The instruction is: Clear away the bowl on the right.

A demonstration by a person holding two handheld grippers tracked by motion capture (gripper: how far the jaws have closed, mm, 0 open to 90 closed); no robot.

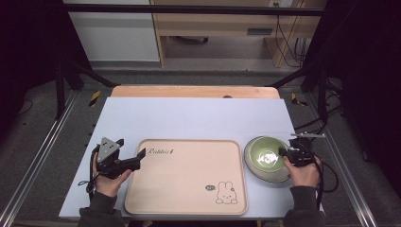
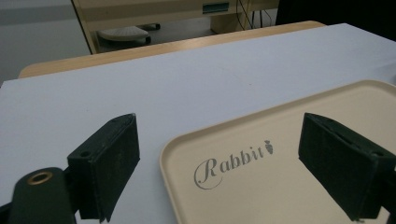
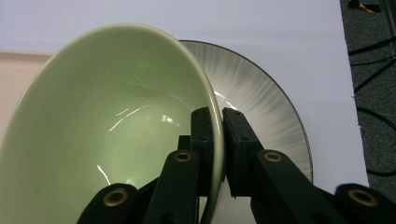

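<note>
The right hand-held gripper (image 3: 218,140) is pinching the rim of the green bowl (image 3: 107,126), one jaw inside and one outside. The bowl is tilted up off the grey plate (image 3: 261,107) beneath it, at the right end of the worktop (image 1: 189,118), just beside the tray (image 1: 187,177). The left hand-held gripper (image 2: 219,163) sits with its jaws spread wide over the tray's near-left corner, one jaw over the worktop and one over the tray, gripping nothing.

It looks to me like the bowl is being lifted off the plate, likely to go on the tray. A glazed rim held at one point will want to pivot, so I'd keep the pinch firm, lift straight until the base clears the plate, then carry it low and level. The left one could steady the tray's edge so it doesn't slide when the bowl lands.
</note>
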